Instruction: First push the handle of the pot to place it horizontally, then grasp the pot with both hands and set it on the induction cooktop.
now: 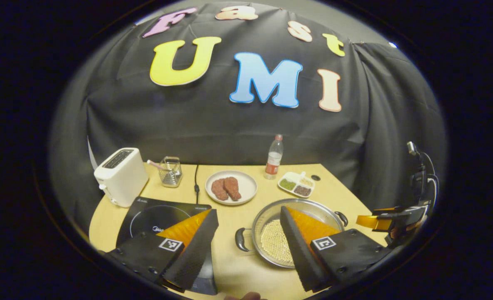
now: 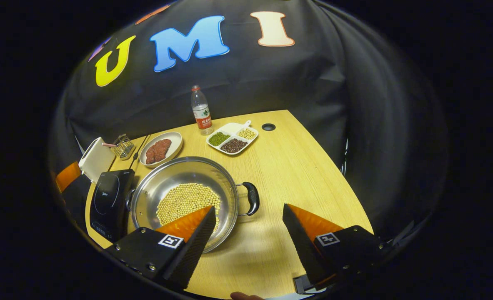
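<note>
A round, shiny steel pot (image 2: 183, 196) (pale beans covering its bottom) is sitting on the wooden table (image 2: 296, 166), just beside the flat black cooktop (image 2: 108, 200). Left gripper (image 1: 248, 246) and right gripper (image 2: 248, 237) are both hovering with jaws spread, holding nothing.

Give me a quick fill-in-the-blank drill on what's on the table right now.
1. The pot holds a layer of pale ____.
2. The pot sits on the table, beside the ____, not on it.
3. The plate behind the pot carries two pieces of ____.
4. Both the left tool and the right tool have their fingers spread ____.

Missing words: beans; cooktop; meat; open
</note>
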